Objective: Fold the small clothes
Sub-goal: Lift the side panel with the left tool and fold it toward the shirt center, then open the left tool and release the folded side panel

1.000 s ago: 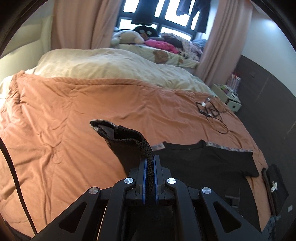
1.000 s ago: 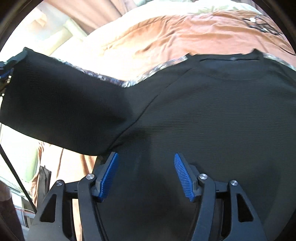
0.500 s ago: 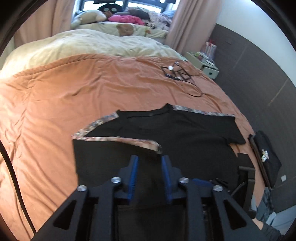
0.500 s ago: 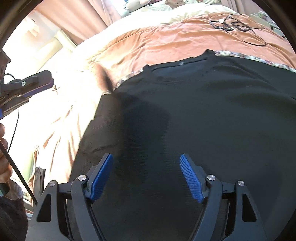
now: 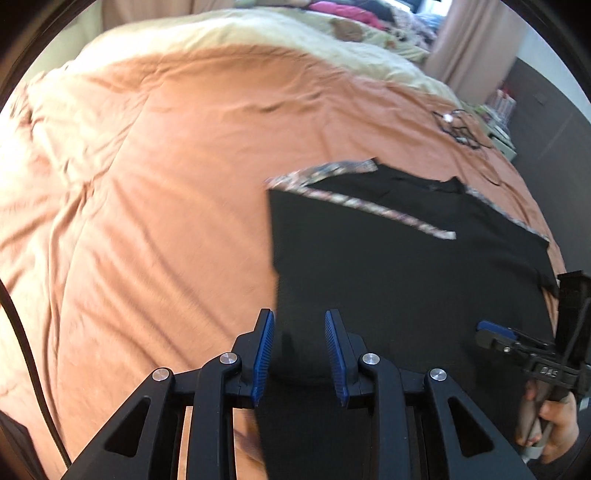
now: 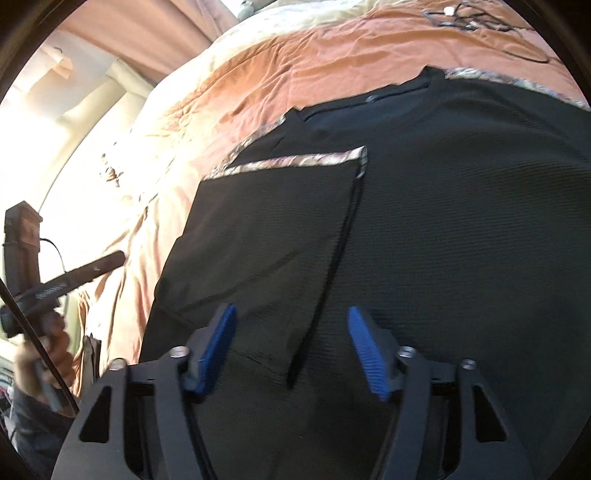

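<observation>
Left claw [image 5: 298, 354]: blue pads spread apart, nothing between them; it hangs over the left edge of the black shirt's lower part, with the orange bed cover to its left.
Right claw [image 6: 291, 354]: blue pads spread wide, nothing pinched; it hangs low over the shirt's body, and the edge of the folded flap runs down between the two pads.
Black shirt [image 6: 461, 229]: lies flat on the bed with its collar pointing away from both claws; ribbed dark fabric with patterned trim along the shoulders.
Folded sleeve [image 6: 273, 229]: the left sleeve is turned inward and lies on top of the shirt's body, its patterned trim forming a straight band across the top of the flap and ending in a corner near the middle of the chest.
Other sleeve [image 5: 532, 251]: spread outward on the right side, unfolded, its tip near the right claw's body as the left wrist view shows it.
Bed cover [image 5: 155, 177]: orange, wrinkled, carrying the shirt; a cream duvet [image 5: 258, 33] lies beyond it.
Cable tangle [image 5: 458, 127]: dark cords with a small white piece, on the orange cover well beyond the collar.
Person's hand [image 5: 554, 424]: wrapped around the right claw's grip at the right edge of the left wrist view.
</observation>
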`<state>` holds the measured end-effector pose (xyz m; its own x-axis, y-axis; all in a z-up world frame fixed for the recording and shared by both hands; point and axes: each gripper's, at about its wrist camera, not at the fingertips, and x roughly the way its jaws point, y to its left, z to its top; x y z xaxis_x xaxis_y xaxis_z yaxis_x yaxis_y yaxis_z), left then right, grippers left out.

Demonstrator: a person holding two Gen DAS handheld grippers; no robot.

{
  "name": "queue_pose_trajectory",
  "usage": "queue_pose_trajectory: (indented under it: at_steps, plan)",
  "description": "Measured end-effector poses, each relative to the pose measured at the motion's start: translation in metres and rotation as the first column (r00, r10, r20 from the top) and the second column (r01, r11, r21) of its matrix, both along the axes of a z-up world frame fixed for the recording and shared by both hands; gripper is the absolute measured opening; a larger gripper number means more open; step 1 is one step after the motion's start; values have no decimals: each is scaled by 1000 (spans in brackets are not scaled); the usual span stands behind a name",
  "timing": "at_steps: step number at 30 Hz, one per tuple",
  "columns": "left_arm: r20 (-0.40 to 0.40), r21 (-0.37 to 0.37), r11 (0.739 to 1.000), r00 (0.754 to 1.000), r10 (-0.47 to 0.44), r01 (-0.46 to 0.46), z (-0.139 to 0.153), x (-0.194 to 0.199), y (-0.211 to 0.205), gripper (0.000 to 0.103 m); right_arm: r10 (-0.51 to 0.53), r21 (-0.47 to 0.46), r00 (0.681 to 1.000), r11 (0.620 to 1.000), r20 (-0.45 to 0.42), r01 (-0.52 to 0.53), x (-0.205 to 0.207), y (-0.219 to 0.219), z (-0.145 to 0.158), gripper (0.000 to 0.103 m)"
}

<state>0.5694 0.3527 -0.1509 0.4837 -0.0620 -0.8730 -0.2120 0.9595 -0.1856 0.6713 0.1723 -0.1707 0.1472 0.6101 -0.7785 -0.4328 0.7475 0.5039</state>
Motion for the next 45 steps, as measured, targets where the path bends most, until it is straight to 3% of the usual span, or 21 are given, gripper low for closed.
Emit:
queue_pose_trajectory:
  at_steps: [8, 11, 17, 19, 20, 21, 23, 35, 39, 45]
  plan:
    - [-35, -41, 999, 999, 19, -20, -42, -7, 10, 31, 15, -54, 1000, 998, -17, -16, 6, 21, -25, 37]
    - [-80, -10, 1000, 997, 17, -18, -56, -9, 7, 14, 25, -72, 1000, 997, -13, -26, 4, 27, -24, 20]
    - [-87, 2, 998, 994, 67, -68, -50, -15, 14, 14, -15, -181, 999, 983, 35, 21, -1, 17, -12, 19]
    - [-78, 12, 998, 995, 63, -62, -43, -19, 9, 14, -31, -180, 998, 983, 49, 40, 1, 10, -3, 21]
    - [-77, 15, 998, 995, 60, -59, -40, -20, 7, 14, -38, -177, 997, 983, 60, 48, 2, 3, 2, 28]
    - [-76, 16, 998, 995, 58, -57, -38, -21, 6, 14, -41, -174, 997, 983, 71, 53, 3, -4, 6, 44]
    - [-72, 11, 998, 996, 57, -57, -32, -22, -1, 14, -53, -180, 993, 981, 107, 71, 1, -24, 18, 66]
    - [-51, -6, 1000, 999, -16, 16, -10, -7, -76, 16, -142, -208, 972, 961, 186, 180, 7, -151, 60, 66]
    - [-49, 4, 999, 997, -54, 54, -12, 4, -109, 38, -176, -213, 964, 952, 201, 219, 11, -192, 69, 66]
    - [-66, 14, 993, 991, -113, 114, -23, 26, -156, 38, -218, -249, 951, 930, 217, 270, 21, -239, 76, 66]
